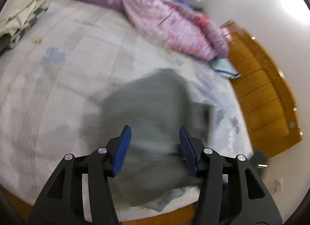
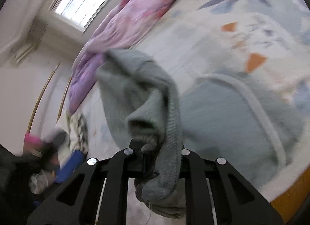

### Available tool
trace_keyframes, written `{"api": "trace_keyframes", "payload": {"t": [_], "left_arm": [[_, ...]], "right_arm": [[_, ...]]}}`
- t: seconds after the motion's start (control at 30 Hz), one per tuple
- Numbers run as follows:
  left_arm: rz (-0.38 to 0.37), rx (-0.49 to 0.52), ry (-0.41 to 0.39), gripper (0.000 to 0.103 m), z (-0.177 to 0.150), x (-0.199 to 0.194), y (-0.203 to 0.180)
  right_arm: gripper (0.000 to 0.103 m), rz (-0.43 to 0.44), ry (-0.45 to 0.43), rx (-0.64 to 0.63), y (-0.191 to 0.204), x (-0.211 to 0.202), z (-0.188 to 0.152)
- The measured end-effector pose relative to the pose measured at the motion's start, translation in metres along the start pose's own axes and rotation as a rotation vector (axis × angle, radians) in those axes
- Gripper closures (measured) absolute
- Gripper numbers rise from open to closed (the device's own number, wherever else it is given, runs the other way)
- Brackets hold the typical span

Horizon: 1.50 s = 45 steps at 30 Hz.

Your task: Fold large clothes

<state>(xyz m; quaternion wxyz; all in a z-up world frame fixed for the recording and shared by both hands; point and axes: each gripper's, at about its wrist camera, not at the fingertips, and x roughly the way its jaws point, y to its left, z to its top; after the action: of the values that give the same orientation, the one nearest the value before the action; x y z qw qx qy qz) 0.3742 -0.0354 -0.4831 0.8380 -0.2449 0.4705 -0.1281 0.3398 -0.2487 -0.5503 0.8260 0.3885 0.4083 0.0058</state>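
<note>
The grey sweatshirt [image 1: 155, 112] is spread on the near part of the bed [image 1: 67, 81], and one ribbed edge of it is clamped in the closed right gripper [image 2: 155, 153]. The left gripper [image 1: 155, 143] is held open above it, with nothing between the pads. The fabric seems thick, soft and limp, so hems and seams are judged the best places to hold. A purple quilt [image 1: 170, 23] is piled at the far side, near a window [image 2: 85, 2].
</note>
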Motion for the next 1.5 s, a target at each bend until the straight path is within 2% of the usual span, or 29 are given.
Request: {"api": "trace_keyframes", "payload": {"t": [0.13, 0.27, 0.37, 0.43, 0.57, 0.67, 0.73, 0.8, 0.83, 0.97, 1.1, 1.27, 1.3, 1.5], "left_arm": [[0.047, -0.047, 0.078, 0.05, -0.019, 0.035, 0.015], [0.047, -0.083, 0.167, 0.05, -0.041, 0.062, 0.023], [0.014, -0.072, 0.215, 0.047, -0.058, 0.073, 0.016], [0.008, -0.087, 0.226, 0.034, -0.065, 0.077, 0.014], [0.031, -0.071, 0.242, 0.03, -0.073, 0.085, 0.011], [0.017, -0.084, 0.255, 0.025, -0.076, 0.088, 0.011], [0.007, -0.089, 0.254, 0.019, -0.082, 0.088, 0.008], [0.022, -0.092, 0.255, 0.017, -0.092, 0.09, 0.008], [0.03, -0.096, 0.253, 0.014, -0.097, 0.092, 0.008], [0.02, -0.179, 0.277, 0.011, -0.114, 0.104, 0.02], [-0.007, -0.284, 0.286, 0.007, -0.122, 0.11, 0.032], [0.004, -0.263, 0.283, 0.008, -0.125, 0.113, 0.026], [0.006, -0.256, 0.286, 0.01, -0.124, 0.114, 0.025], [-0.003, -0.257, 0.294, 0.034, -0.115, 0.11, 0.018]], "right_arm": [[0.09, -0.102, -0.04, 0.062, -0.048, -0.019, 0.011], [0.09, -0.15, 0.008, 0.171, -0.094, -0.016, 0.004], [0.09, -0.136, 0.028, 0.193, -0.104, -0.017, -0.002], [0.09, -0.131, 0.031, 0.172, -0.098, -0.021, -0.003], [0.089, -0.149, 0.047, 0.188, -0.103, -0.019, -0.001], [0.081, -0.202, 0.032, 0.163, -0.106, -0.027, 0.002], [0.063, -0.257, 0.036, 0.133, -0.107, -0.028, 0.0], [0.059, -0.274, 0.053, 0.165, -0.12, -0.028, -0.002], [0.05, -0.265, 0.072, 0.221, -0.133, -0.027, -0.003], [0.039, -0.17, 0.115, 0.459, -0.18, -0.022, -0.014], [0.033, -0.101, 0.119, 0.549, -0.194, -0.022, -0.02], [0.021, 0.004, 0.127, 0.641, -0.199, -0.016, -0.026], [0.02, 0.005, 0.126, 0.644, -0.199, -0.015, -0.026], [0.019, 0.066, 0.158, 0.673, -0.187, -0.014, -0.027]]}}
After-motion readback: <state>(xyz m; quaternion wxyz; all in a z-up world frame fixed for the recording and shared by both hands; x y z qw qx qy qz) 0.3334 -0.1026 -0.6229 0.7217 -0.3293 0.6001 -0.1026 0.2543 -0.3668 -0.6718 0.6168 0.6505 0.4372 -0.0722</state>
